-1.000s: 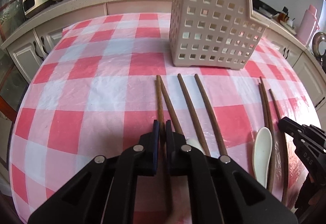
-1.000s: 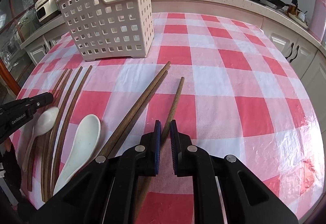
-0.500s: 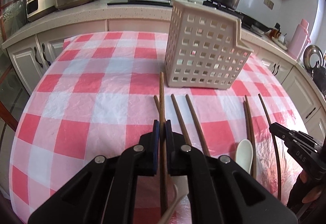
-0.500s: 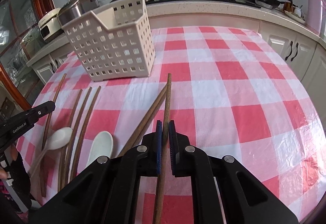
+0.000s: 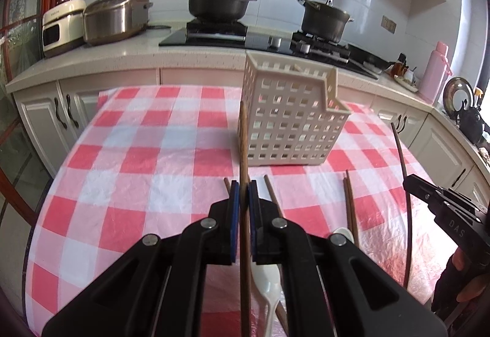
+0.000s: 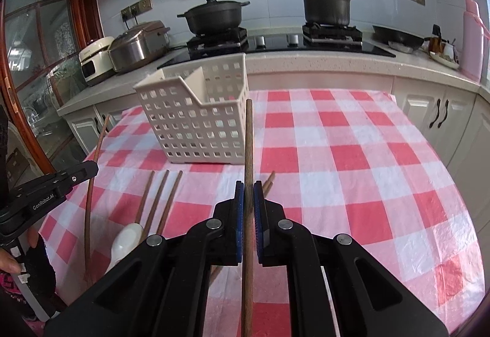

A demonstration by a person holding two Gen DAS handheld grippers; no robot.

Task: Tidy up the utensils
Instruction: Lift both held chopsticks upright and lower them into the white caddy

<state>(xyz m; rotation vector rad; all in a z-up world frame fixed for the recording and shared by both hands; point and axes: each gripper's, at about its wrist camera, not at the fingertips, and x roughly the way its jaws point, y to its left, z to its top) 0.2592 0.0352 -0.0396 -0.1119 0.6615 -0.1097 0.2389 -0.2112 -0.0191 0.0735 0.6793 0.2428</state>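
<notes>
My left gripper (image 5: 242, 187) is shut on a brown wooden chopstick (image 5: 243, 147) that sticks out forward, lifted off the table, its tip in front of the cream perforated basket (image 5: 294, 119). My right gripper (image 6: 248, 187) is shut on another wooden chopstick (image 6: 248, 141), also raised, tip beside the basket (image 6: 196, 122). More chopsticks (image 6: 159, 199) and a white ceramic spoon (image 6: 125, 240) lie on the red-and-white checked tablecloth (image 6: 337, 171). A second white spoon (image 5: 266, 285) lies under my left gripper. Each gripper shows at the edge of the other's view.
Behind the table runs a kitchen counter with two black pots (image 5: 217, 3) on a stove, rice cookers (image 5: 113, 17) at left and a pink bottle (image 5: 436, 73) at right. Cabinets (image 6: 438, 113) stand close behind the table's far edge.
Both grippers have risen and tilted up, each lifting its chopstick off the tablecloth. The basket and counter now sit lower in both views.
</notes>
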